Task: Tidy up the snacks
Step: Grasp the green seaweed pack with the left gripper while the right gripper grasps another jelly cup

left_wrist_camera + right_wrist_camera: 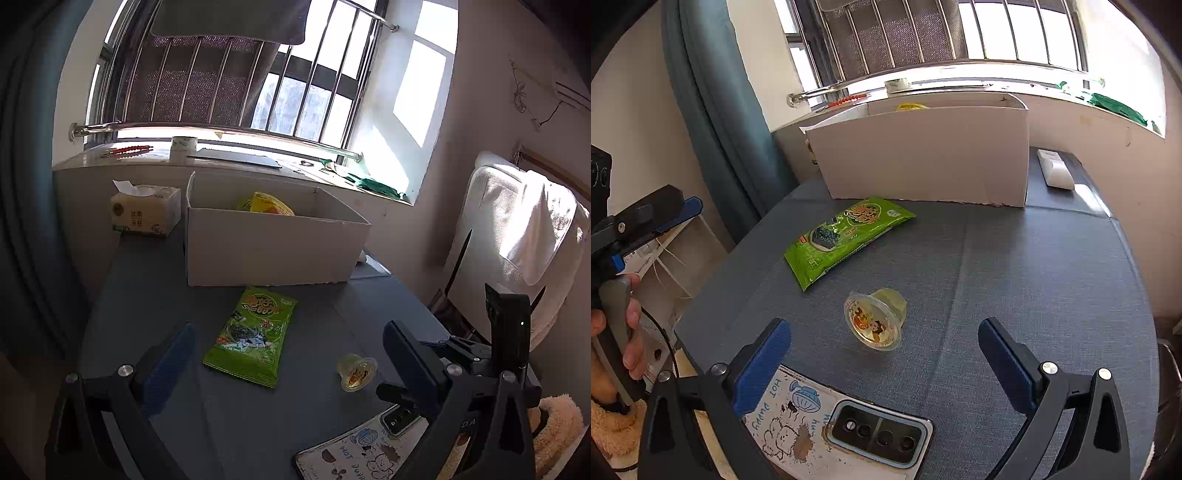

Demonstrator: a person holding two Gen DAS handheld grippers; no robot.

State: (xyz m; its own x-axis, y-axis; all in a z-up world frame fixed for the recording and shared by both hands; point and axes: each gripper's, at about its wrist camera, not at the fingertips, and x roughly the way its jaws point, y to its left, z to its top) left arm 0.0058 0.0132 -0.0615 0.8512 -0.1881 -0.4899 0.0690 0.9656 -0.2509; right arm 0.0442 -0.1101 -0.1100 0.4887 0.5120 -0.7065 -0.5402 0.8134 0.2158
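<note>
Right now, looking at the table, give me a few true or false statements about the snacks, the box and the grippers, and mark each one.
1. The green packet lies on the table in front of the box. True.
2. The jelly cup is inside the box. False: it lies on its side on the table, apart from the packet.
3. The right gripper is shut on the cup. False: its jaws are open and hold nothing.
4. The left gripper is open and empty. True.
5. The box is empty. False: a yellow packet shows inside it.
</note>
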